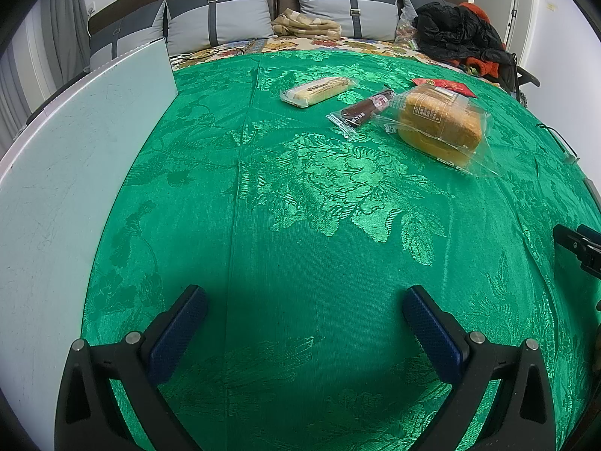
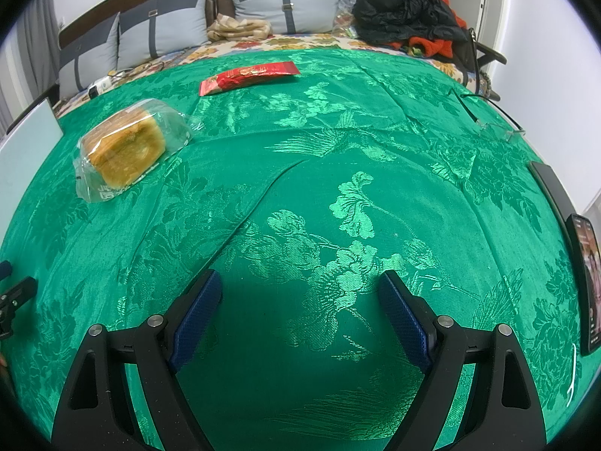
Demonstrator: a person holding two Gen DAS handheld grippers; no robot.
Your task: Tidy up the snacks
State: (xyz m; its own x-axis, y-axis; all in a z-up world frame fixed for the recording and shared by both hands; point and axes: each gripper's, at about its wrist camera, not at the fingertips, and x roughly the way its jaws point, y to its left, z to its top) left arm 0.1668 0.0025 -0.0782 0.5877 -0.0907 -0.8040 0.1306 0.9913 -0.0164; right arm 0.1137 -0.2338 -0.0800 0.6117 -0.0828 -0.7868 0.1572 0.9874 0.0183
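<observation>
Left hand-held gripper [image 1: 304, 319] and right hand-held gripper [image 2: 298, 300] both spread wide, holding nothing, over green cloth [image 1: 300, 206]. Bagged bread [image 1: 439, 124], brown bar [image 1: 362, 109], pale cake bar [image 1: 317, 90], red packet [image 2: 249, 77] lying far.

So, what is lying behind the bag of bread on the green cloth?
Behind the bread bag lies a flat red packet on the green cloth. In the left wrist view the bread hides most of it; the right wrist view shows it whole, apart from the bag.

Print shows on the bread bag [image 1: 439, 120] and red packet [image 2: 249, 74], none legible.
</observation>
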